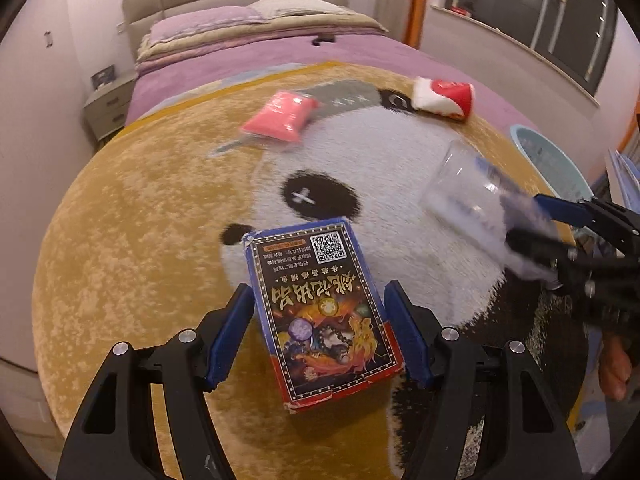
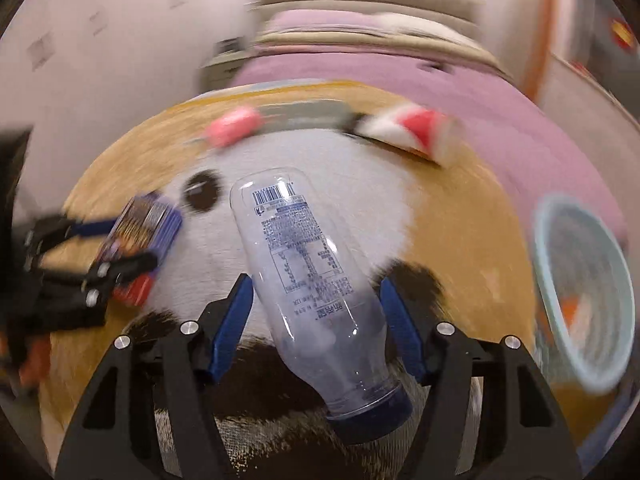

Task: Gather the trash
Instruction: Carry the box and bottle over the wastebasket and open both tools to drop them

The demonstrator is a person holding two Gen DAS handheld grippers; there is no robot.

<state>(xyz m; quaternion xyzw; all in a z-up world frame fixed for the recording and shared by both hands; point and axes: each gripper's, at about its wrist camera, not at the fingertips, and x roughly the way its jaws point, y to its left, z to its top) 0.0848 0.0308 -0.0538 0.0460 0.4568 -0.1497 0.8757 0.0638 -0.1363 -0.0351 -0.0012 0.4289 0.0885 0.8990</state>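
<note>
- The big bed (image 1: 360,56) has a purple cover, with walls close on both sides.
- A round panda rug (image 1: 120,240) lies on it. Its yellow edge and white middle are mostly bare.
- A light blue basket (image 2: 548,264) sits at the rug's right edge.
- The right gripper (image 2: 315,286) grips a tilted clear bottle (image 2: 304,280).
- The left gripper (image 1: 316,296) squeezes a blue card box (image 1: 320,312).
- A red and white cup (image 1: 444,98) and a pink pack (image 1: 280,116) lie apart at the far side.
</note>
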